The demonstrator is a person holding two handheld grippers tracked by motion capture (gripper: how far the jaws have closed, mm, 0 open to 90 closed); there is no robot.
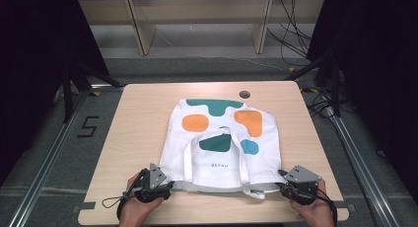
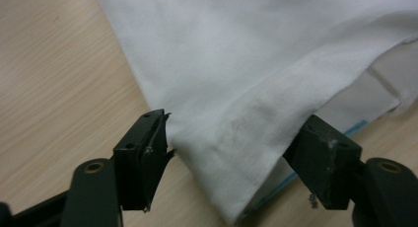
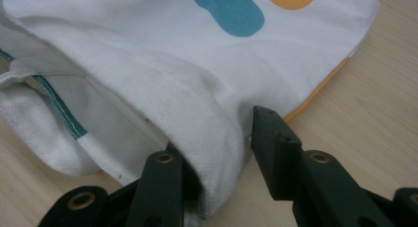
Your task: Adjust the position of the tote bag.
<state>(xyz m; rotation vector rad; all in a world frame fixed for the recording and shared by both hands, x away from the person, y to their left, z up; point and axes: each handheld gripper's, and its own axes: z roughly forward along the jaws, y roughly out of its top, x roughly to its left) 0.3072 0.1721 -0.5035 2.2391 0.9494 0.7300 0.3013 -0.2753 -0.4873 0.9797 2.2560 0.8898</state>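
Your two hands sit at the near edge of the table (image 1: pixel 138 113), each wrapped around a gripper, and between them lies the white tote bag (image 1: pixel 222 138), spread flat with its opening toward you and its bottom toward the far edge. It is printed with orange, dark green and teal blobs, and its two straps (image 1: pixel 187 160) are folded back over the front panel.

Your left gripper (image 1: pixel 165 187) has its jaws spread wide apart, one on each side of the bag's near left corner. In the left gripper view that corner of the bag (image 2: pixel 236 138) pokes down between your fingers (image 2: pixel 145 155); the left finger just touches the cloth's edge and the right one stands beside the hem, neither pressing on it.

Your right gripper (image 1: pixel 286 186) is at the near right corner. In the right gripper view the jaws are also apart: the bag's rim (image 3: pixel 197 113) drapes over the left finger (image 3: pixel 162 187), which sits tucked inside the opening, while the right finger (image 3: pixel 273 148) stands outside, just clear of the cloth. A teal-trimmed strap (image 3: pixel 54 103) lies left of those fingers, and a teal blob (image 3: pixel 231 12) and an orange blob lie beyond them on the front panel.

Past the bag's far edge, a small dark round grommet (image 1: pixel 244 94) is set in the tabletop.
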